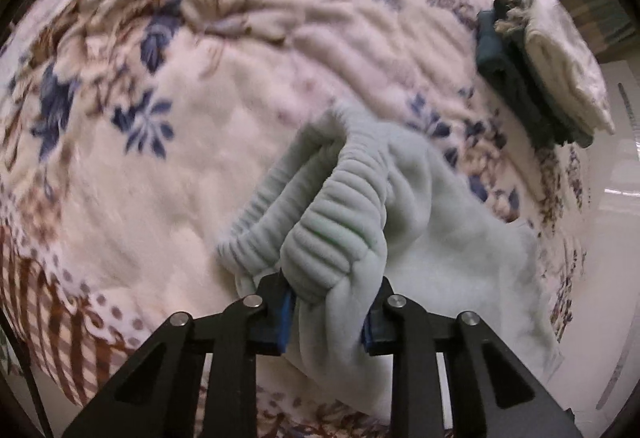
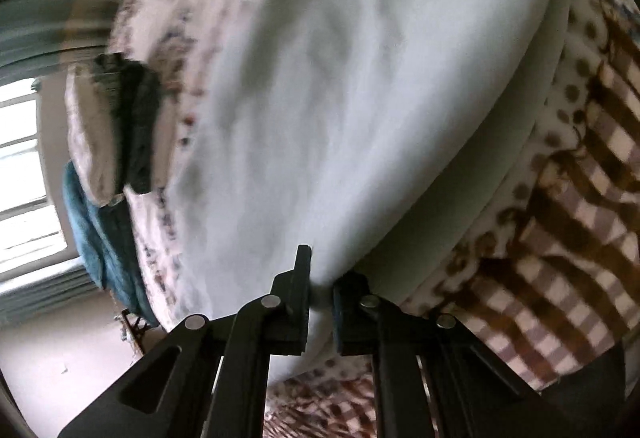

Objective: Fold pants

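The left gripper (image 1: 328, 314) clamps the pale fleece pants (image 1: 432, 238) at their ribbed waistband (image 1: 336, 222); the right gripper (image 2: 320, 314) pinches what is probably the hem end, so the garment hangs spread for folding.

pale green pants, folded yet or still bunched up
Bunched, not folded: the pale green pants have their ribbed waistband gathered in the left tongs, with the rest spread loose over the floral blanket.

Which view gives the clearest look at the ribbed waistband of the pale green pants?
The left wrist view. There the waistband bunches up sharply in the middle of the frame, its ribs plain, clamped in the left gripper. The right wrist view shows only smooth, blurred cloth of the pants pinched in the right gripper; no waistband shows.
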